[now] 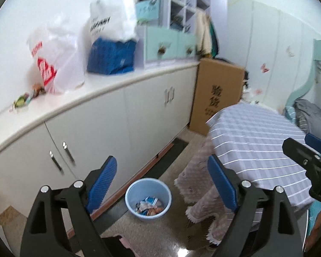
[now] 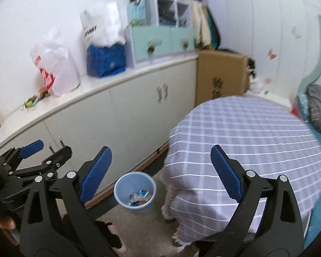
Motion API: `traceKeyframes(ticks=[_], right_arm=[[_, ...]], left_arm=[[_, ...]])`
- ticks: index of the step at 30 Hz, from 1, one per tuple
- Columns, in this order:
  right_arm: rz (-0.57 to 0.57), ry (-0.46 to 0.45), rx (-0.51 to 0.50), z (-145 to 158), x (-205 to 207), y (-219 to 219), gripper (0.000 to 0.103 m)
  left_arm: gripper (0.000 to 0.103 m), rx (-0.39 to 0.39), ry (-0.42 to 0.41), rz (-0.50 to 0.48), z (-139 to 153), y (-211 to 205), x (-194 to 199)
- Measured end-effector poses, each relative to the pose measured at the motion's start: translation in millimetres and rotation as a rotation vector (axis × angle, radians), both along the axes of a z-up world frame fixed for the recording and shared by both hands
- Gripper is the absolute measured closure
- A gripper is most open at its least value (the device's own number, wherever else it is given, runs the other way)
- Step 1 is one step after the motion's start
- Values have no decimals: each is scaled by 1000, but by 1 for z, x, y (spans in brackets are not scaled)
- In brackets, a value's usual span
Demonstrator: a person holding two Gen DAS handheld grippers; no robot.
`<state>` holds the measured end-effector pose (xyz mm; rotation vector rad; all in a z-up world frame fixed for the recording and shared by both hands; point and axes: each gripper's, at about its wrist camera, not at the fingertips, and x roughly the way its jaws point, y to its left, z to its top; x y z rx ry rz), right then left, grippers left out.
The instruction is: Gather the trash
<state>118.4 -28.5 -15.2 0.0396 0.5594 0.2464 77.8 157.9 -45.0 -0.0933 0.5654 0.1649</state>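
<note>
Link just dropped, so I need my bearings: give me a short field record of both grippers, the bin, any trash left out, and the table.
left gripper: open, nothing between the pads
right gripper: open, nothing between the pads
bin: light blue wastebasket on the floor by the white cabinet, wrappers inside
trash left out: small wrappers on the cabinet top, beside the white plastic bag
table: checked tablecloth, no trash visible on it
</note>
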Motion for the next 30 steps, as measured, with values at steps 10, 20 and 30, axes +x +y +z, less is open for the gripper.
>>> traceKeyframes(ticks=[10, 20, 30], right_arm=[[-115, -157, 31, 45, -87, -54, 8], [-189, -291, 1, 71, -146, -76, 6], [-218, -346, -23, 76, -168, -80, 6]], left_arm=[[10, 14, -178, -106, 58, -50, -75], [9, 66, -283, -159, 82, -87, -118], [9, 90, -318, -185, 87, -105, -137]])
